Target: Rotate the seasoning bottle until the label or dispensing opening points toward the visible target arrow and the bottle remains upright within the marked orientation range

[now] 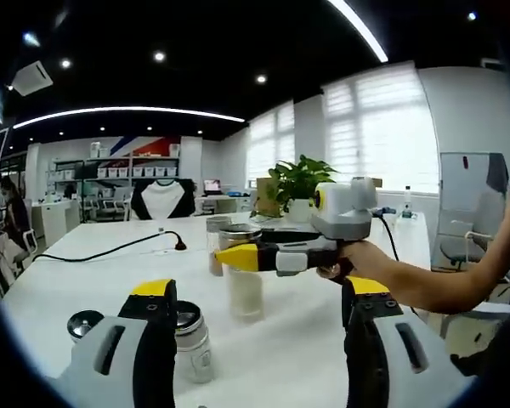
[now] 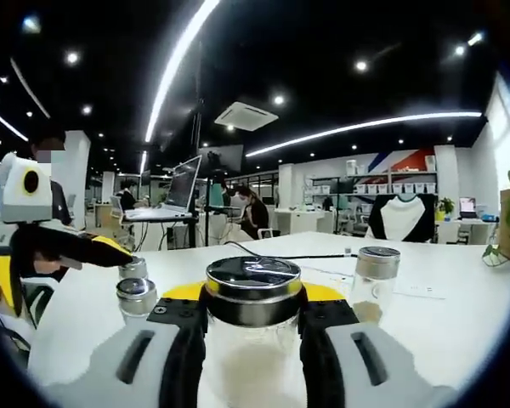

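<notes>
A glass seasoning bottle (image 2: 253, 340) with a dark metal lid and pale powder inside stands upright on the white table (image 2: 442, 331). My right gripper (image 2: 253, 299) is shut on it just below the lid. The left gripper view shows the same bottle (image 1: 245, 291) held by the right gripper's yellow-tipped jaws (image 1: 238, 256), which come in from the right. My left gripper (image 1: 259, 287) is open, its jaws wide apart and nothing between them, a short way in front of the held bottle. From the right gripper view, the left gripper (image 2: 102, 246) hovers at the left above two small jars.
Two small silver-lidded jars (image 1: 191, 336) (image 1: 83, 324) stand by my left jaw. A further lidded jar (image 2: 376, 274) stands to the right of the held bottle. A black cable (image 1: 119, 246) crosses the table, and a potted plant (image 1: 299, 183) stands at the far edge. A person's forearm (image 1: 425, 285) reaches in.
</notes>
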A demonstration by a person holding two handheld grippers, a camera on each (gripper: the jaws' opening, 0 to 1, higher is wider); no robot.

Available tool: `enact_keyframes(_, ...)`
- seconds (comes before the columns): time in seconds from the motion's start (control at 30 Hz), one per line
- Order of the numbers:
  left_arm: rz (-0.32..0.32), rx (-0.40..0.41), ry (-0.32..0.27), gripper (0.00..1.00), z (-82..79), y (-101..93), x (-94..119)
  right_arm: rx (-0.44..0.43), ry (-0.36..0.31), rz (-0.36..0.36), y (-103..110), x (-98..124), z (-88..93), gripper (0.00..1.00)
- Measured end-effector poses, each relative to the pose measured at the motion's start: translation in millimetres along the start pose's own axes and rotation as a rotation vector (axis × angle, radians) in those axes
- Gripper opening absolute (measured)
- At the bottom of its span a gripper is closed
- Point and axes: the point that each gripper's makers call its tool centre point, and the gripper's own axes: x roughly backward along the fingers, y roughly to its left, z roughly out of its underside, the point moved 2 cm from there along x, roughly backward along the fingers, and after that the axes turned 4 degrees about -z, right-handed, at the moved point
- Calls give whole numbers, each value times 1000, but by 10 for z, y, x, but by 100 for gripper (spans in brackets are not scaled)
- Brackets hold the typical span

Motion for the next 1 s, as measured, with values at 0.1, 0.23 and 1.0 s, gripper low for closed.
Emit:
enact_keyframes(0.1, 7, -12, 0, 84, 1, -42, -5, -2, -7, -3, 47, 70, -10, 39)
enact_keyframes(0.23, 21, -21, 12, 83, 26, -87, -19, -1, -14, -16, 132, 164, -21, 39)
enact_keyframes(1.0, 134, -55, 55, 82, 178, -372, -198, -35, 22, -109, 494, 367, 95, 39)
